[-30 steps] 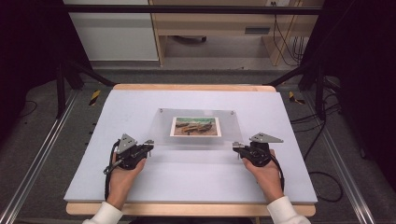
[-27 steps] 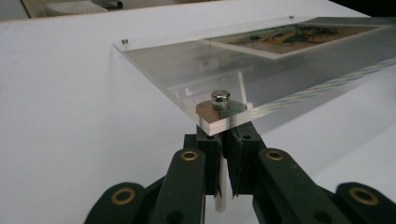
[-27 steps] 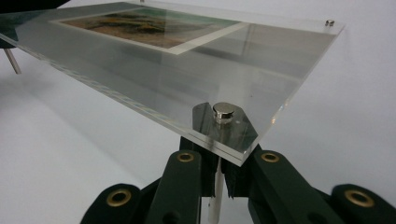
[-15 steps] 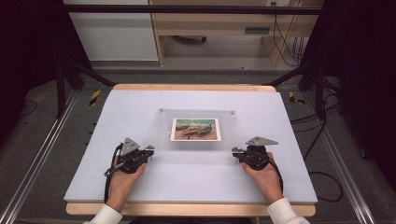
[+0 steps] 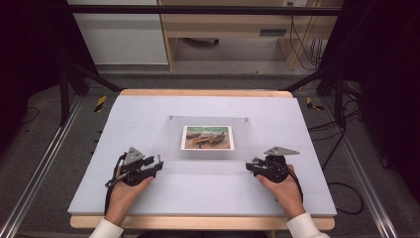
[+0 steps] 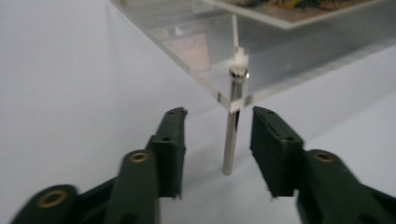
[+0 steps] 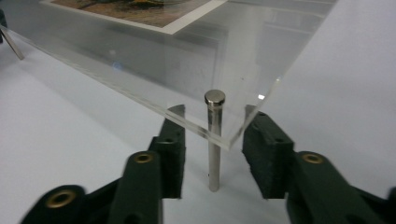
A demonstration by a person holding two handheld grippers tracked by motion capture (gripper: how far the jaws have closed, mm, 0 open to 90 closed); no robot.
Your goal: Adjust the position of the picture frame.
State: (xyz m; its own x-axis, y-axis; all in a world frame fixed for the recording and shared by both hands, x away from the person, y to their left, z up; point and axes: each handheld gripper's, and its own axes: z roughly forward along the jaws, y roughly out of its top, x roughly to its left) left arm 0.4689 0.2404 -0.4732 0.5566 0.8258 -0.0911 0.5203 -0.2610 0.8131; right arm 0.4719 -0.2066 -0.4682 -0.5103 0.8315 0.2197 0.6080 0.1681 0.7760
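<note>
Both grippers, left [image 6: 217, 140] and right [image 7: 212, 147], gape wide around a metal leg [image 6: 230, 135]; I'd close squarely, keeping the clear frame [image 5: 208, 144] level.

The clear acrylic frame with the printed picture [image 5: 207, 137] has been drawn nearer the table's near edge. Both grippers, left [image 5: 157, 164] and right [image 5: 249, 166], have been pulled back likewise.
</note>
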